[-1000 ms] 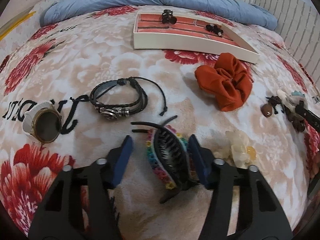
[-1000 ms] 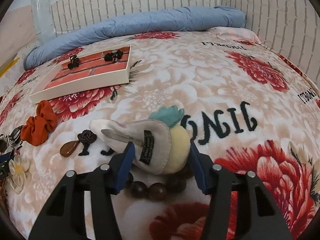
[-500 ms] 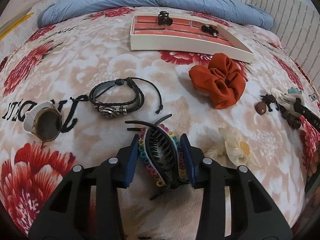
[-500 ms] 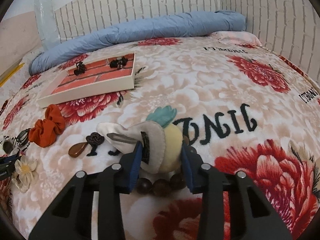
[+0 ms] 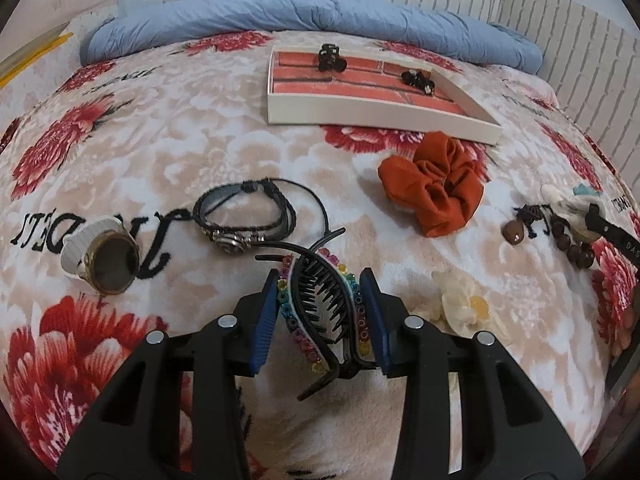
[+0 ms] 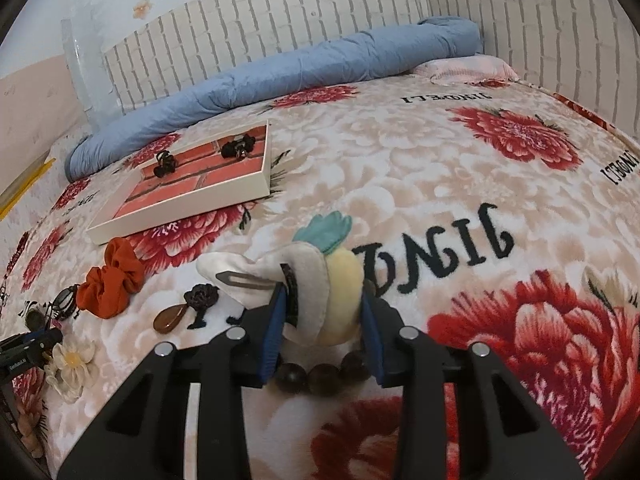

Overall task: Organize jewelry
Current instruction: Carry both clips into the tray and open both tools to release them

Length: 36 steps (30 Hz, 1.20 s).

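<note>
Since a second ago our left gripper jaws have narrowed onto the rainbow-beaded hair claw, and our right gripper jaws onto the plush hair clip; both lie on the bed, tray at twelve o'clock.

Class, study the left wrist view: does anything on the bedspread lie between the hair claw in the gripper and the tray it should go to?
Nothing blocks it. The blanket is bare from the hair claw to the tray; the leather bracelet lies left, the orange scrunchie right.
</note>
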Motion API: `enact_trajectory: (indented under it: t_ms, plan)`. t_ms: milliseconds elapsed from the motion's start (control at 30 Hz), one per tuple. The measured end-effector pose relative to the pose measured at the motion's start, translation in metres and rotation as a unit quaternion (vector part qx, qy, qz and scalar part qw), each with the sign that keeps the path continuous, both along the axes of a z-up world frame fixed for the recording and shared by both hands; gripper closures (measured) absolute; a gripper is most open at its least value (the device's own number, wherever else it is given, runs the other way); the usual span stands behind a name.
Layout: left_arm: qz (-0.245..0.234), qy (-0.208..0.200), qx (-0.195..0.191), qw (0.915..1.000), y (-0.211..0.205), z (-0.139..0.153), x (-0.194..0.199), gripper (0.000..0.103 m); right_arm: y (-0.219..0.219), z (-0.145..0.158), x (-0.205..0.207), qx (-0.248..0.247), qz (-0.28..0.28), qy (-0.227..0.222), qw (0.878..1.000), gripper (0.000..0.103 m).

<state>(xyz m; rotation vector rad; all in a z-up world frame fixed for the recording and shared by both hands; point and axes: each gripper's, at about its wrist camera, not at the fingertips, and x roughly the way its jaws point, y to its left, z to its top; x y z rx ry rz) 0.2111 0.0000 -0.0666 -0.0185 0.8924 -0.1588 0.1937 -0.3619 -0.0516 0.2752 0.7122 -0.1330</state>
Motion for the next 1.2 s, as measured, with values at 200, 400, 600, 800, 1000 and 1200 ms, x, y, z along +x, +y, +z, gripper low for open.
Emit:
enact_trajectory:
  t_ms: [200,400,600,800,1000,1200]
  plan:
    - [0.002,-0.029,0.002,0.9996,0.002,0.018,0.009,0.064,-0.003,0.010,0.011,0.006,-0.008,0.000,1.000,0.067]
    - [0.005,-0.053,-0.001,0.9986,0.005,0.036,0.031,0.064,-0.001,0.020,0.029,0.007,-0.009,-0.005,1.000,0.067]
    - [0.008,-0.079,-0.011,0.9968,0.005,0.057,0.055,0.064,0.005,0.029,0.054,0.009,-0.006,-0.011,1.000,0.067]
    - [0.008,-0.110,-0.017,0.9938,-0.007,0.080,0.084,0.064,0.017,0.044,0.089,0.005,0.004,-0.027,1.000,0.067]
    - [0.003,-0.127,-0.023,0.9916,-0.020,0.093,0.121,0.064,0.026,0.049,0.133,0.011,0.011,-0.036,0.999,0.067]
    - [0.005,-0.129,-0.046,0.9905,-0.023,0.098,0.175,0.064,0.038,0.047,0.189,0.023,0.018,-0.040,0.999,0.067]
